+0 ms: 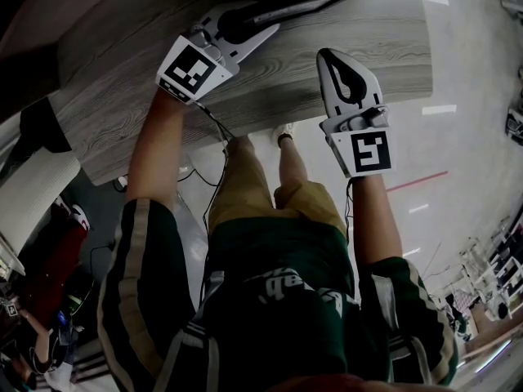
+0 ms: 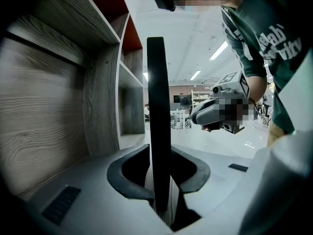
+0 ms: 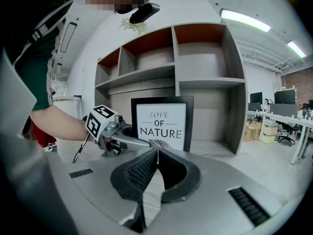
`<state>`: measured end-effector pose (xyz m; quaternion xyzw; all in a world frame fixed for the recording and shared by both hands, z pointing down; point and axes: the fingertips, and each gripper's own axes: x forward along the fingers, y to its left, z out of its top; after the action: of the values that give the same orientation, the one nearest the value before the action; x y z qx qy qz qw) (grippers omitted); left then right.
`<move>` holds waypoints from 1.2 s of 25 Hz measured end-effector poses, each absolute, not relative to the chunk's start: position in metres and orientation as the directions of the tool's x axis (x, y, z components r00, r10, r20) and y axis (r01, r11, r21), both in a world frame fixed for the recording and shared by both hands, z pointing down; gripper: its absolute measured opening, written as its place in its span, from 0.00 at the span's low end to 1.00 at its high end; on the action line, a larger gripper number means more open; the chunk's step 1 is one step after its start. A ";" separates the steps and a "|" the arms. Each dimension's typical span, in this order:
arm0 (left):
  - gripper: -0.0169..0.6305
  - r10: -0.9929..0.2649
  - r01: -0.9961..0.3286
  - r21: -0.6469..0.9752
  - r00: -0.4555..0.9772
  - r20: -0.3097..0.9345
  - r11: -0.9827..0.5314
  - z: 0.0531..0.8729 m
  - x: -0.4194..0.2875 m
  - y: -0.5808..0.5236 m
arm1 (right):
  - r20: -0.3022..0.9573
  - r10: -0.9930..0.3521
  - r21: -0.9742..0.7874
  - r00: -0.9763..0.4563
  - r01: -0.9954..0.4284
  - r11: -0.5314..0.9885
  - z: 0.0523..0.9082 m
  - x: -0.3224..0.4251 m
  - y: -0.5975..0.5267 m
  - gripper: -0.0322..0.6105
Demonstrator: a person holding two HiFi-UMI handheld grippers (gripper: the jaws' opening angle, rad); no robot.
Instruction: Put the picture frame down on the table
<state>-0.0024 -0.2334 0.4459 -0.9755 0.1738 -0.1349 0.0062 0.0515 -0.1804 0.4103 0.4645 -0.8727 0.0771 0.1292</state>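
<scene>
black frame (image 2: 157, 106) edge-on within left tool (image 2: 159, 155)

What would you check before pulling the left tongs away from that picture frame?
1. Picture frame upright on the table: ok.
2. Left tongs loose of it: ok, they are open, with a gap on each side of the frame's edge.
3. Frame able to stand alone: cannot tell, any support at its back is hidden.
4. Right tongs out of the way: ok, shut, empty, apart from the frame.
5. Frame free of the shelf unit behind it: cannot tell whether they touch.
</scene>
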 end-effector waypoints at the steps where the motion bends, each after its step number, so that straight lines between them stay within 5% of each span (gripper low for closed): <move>1: 0.19 -0.340 -0.337 -0.059 0.903 0.263 -0.940 0.446 -0.003 -0.234 | 0.297 -0.791 -0.015 -0.535 -0.831 0.556 0.410 0.052 -0.181 0.10; 17: 0.26 -0.358 -0.355 -0.067 0.887 0.290 -0.933 0.447 -0.013 -0.229 | 0.293 -0.783 -0.019 -0.549 -0.822 0.569 0.407 0.049 -0.178 0.10; 30: 0.28 -0.520 -0.529 -0.069 0.791 0.321 -0.846 0.433 -0.068 -0.193 | 0.267 -0.730 -0.008 -0.630 -0.758 0.652 0.390 0.032 -0.156 0.10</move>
<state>-0.0679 -0.1927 0.4328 -0.9463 0.2771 -0.1659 -0.0122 0.0321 -0.1564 0.3899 0.4130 -0.9007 0.0597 0.1208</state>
